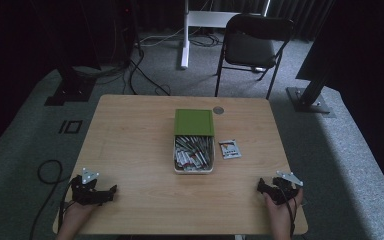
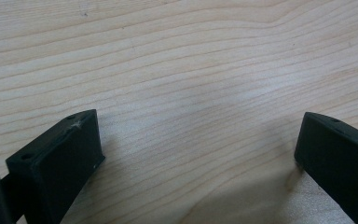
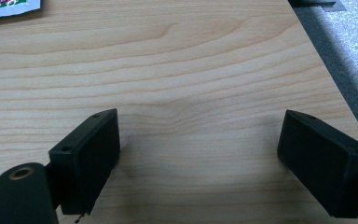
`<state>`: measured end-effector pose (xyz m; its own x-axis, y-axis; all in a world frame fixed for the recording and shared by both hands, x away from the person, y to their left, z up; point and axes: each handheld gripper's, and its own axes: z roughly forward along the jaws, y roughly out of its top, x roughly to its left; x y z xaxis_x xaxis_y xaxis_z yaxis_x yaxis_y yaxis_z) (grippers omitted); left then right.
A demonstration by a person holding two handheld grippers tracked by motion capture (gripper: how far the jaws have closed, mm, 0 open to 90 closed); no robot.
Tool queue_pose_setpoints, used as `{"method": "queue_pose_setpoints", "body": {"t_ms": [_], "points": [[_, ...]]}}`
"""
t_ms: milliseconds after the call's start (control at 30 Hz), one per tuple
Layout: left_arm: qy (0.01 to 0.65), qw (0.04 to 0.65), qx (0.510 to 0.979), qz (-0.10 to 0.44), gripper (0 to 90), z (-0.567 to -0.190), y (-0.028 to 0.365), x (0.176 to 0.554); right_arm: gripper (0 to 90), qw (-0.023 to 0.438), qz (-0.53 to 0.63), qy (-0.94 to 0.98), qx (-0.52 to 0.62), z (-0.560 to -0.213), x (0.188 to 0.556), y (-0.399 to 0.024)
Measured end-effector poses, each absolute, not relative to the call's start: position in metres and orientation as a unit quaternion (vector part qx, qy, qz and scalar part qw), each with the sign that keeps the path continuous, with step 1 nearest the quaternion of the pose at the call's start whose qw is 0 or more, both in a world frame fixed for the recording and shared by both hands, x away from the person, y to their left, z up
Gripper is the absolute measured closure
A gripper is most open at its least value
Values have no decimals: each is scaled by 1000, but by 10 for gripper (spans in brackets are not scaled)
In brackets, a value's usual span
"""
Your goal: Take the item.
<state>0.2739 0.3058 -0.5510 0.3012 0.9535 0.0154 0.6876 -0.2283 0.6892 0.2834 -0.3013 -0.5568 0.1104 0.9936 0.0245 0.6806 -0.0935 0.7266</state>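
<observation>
High view gives me both tools low on the table (image 1: 130, 145) — my left gripper (image 1: 111, 190) and right gripper (image 1: 261, 186) at its near corners, jaws spread wide over bare wood — well apart from the packet-filled box (image 1: 194, 155) and the loose packet (image 1: 229, 148) beside it.

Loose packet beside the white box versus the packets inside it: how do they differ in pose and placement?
The loose packet lies flat and alone on the bare table, right of the white box and apart from it; the packets in the box are heaped together, overlapping at mixed angles. The loose packet shows its whole face; the boxed ones partly hide each other. Both look like small white sachets with red print. Neither gripper touches any.
</observation>
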Motion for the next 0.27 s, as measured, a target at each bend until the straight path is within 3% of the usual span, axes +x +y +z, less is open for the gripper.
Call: {"method": "queue_pose_setpoints", "body": {"t_ms": [267], "points": [[546,295,751,225,14,-551,306,274,121,285,274,614,683,-557,283,-301]]}}
